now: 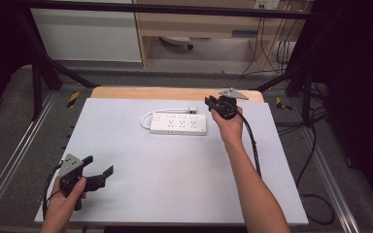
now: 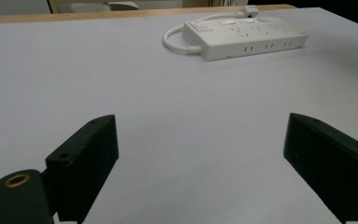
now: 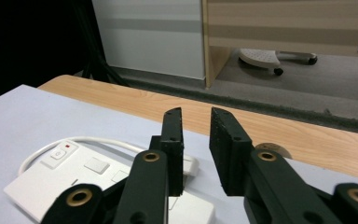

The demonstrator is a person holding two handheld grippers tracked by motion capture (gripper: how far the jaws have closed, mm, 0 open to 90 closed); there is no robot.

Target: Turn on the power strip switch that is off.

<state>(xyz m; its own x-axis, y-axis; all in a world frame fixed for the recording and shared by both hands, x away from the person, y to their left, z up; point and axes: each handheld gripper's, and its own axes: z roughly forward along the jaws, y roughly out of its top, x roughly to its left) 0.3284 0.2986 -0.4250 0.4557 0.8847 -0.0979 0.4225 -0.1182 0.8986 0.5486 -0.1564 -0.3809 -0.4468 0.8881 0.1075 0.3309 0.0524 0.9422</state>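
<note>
A white power strip (image 1: 178,124) lies flat on the pale grey table mat (image 1: 175,179), toward the far edge and a little left of the right gripper (image 1: 212,103). Its white cord (image 1: 148,116) loops out of the left end and runs along the far side to a small plug (image 1: 193,110) lying just behind the strip.

The right gripper hangs over the strip's right end. In the right gripper view its jaws stand nearly together with only a narrow gap, and nothing is between them; whether the plug is within reach of the tips cannot be told from here. The left gripper (image 1: 98,175) rests near the front left corner of the mat, well apart from the strip, with its jaws spread wide and empty.

The strip looks like rigid moulded plastic, fairly light and smooth, so it would likely slide on the mat if nudged. Its long sides would probably give the surest hold. The cord is pliable and will trail; the plug is small and hard, best pinched across its body.
</note>
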